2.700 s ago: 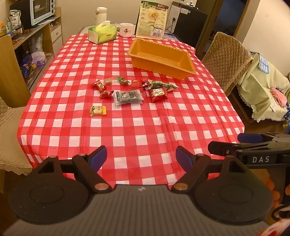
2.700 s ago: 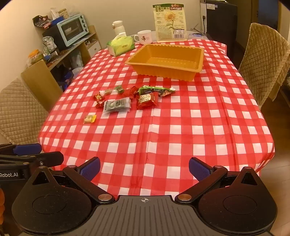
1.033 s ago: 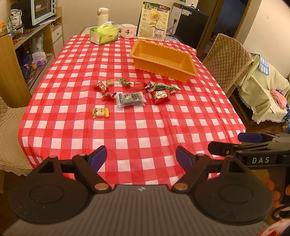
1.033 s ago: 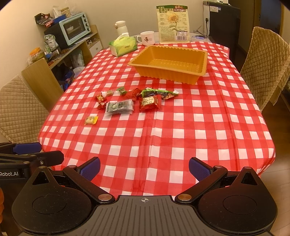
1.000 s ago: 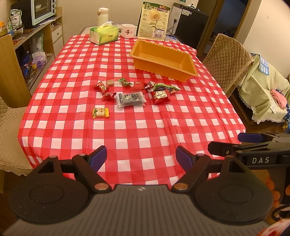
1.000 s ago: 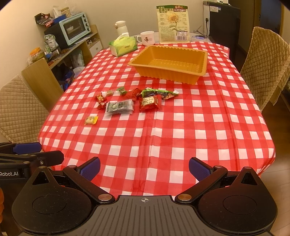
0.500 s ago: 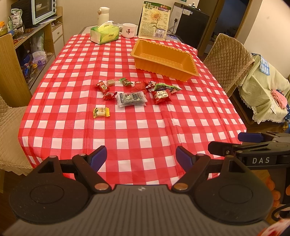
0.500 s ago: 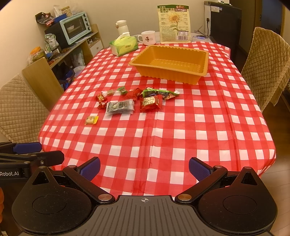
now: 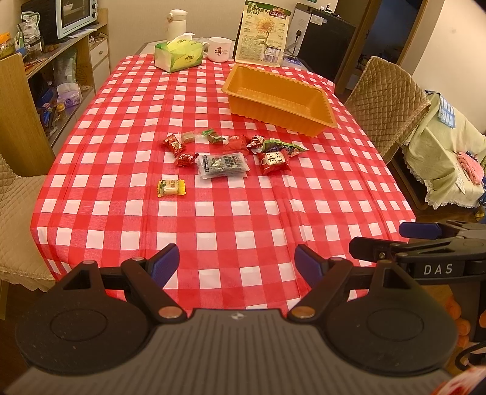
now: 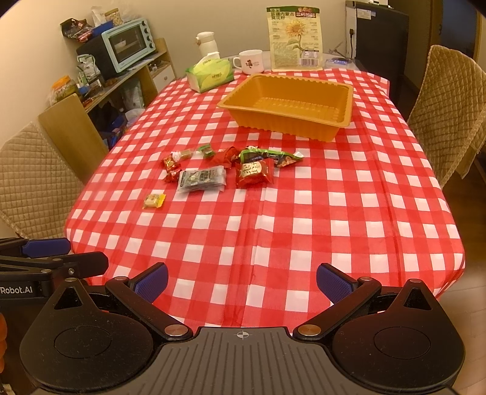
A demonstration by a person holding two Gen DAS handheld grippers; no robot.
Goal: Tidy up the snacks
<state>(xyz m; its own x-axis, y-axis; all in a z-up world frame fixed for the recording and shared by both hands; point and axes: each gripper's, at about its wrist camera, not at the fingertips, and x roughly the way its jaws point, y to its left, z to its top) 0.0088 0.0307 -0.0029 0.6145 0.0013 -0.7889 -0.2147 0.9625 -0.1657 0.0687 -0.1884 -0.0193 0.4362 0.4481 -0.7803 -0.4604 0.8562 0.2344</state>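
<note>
Several wrapped snacks lie in a loose cluster mid-table: a yellow candy (image 9: pixel 171 187) (image 10: pixel 154 200), a clear grey packet (image 9: pixel 223 165) (image 10: pixel 202 180), a red packet (image 9: pixel 274 161) (image 10: pixel 254 172), a green packet (image 9: pixel 282 146) (image 10: pixel 270 156) and small red candies (image 9: pixel 174 145). An empty orange tray (image 9: pixel 322 120) (image 10: pixel 240 117) stands beyond them. My left gripper (image 9: pixel 236 266) is open and empty above the near table edge. My right gripper (image 10: pixel 242 284) is open and empty, also at the near edge, to the right of the left one.
A tissue box (image 9: pixel 177 56), a white mug (image 9: pixel 218 53), a thermos (image 9: pixel 176 21) and an upright sunflower-seed bag (image 9: pixel 264 36) stand at the far end. Quilted chairs (image 9: pixel 385 103) (image 10: pixel 30 179) flank the red checked table (image 9: pixel 231 218). A shelf with a toaster oven (image 10: pixel 127 45) is at left.
Both grippers have drifted slightly back and up, so the table sits a little lower in view. Nothing on the table has moved. Both stay open.
</note>
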